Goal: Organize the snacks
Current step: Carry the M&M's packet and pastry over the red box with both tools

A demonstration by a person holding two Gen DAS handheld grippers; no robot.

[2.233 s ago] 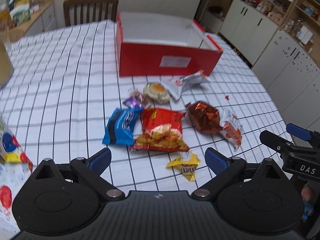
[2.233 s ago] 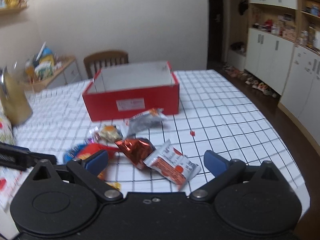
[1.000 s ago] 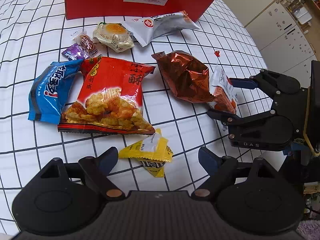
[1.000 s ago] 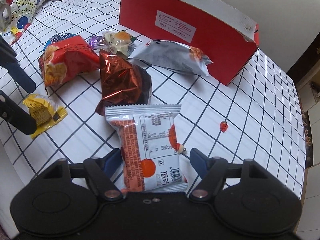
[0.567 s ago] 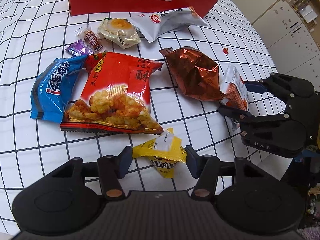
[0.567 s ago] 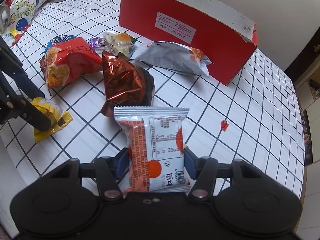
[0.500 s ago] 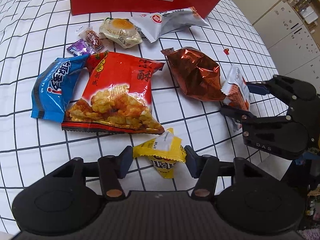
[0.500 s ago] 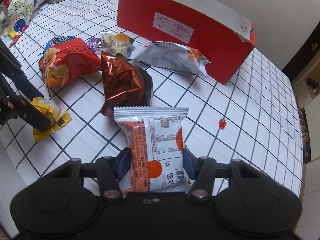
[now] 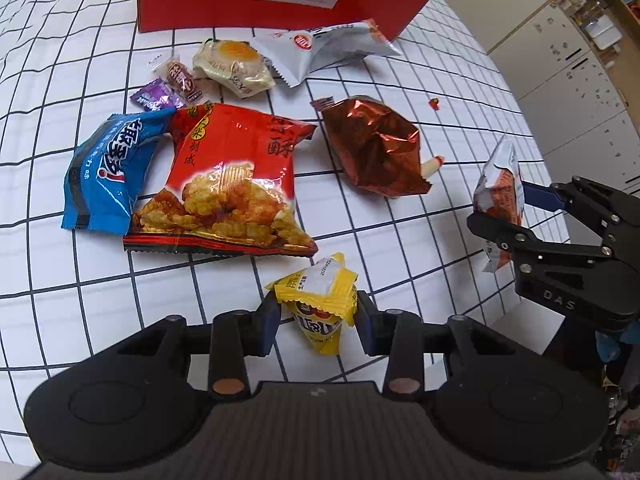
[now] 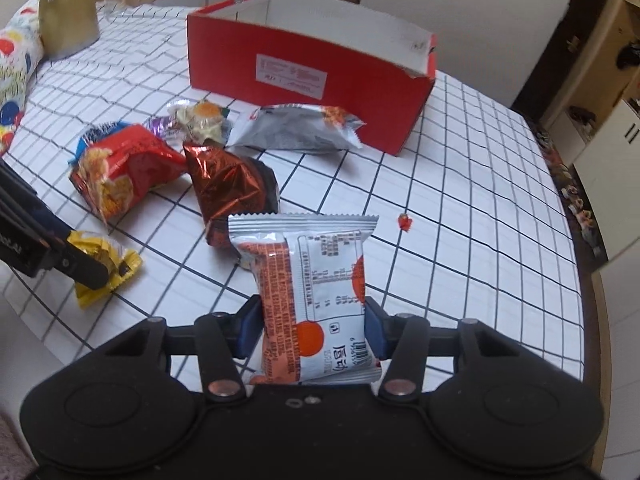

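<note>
- The counter (image 10: 460,184), under a white cloth with a black grid, carries everything.
- At its far side stands the open red cardboard box (image 10: 304,72).
- In front of the box lie a big red crisp bag (image 9: 232,176), a blue biscuit bag (image 9: 108,168), a copper foil bag (image 9: 372,148) and a silver chip bag (image 9: 320,48).
- Right claw (image 10: 312,328) pinches a white-and-orange snack packet (image 10: 312,292), lifted clear of the counter!
- Left claw (image 9: 318,316) is clamped on a small yellow candy packet (image 9: 320,292) near the counter's front edge.

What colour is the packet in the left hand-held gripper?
Yellow packet, clearest in the left wrist view.
</note>
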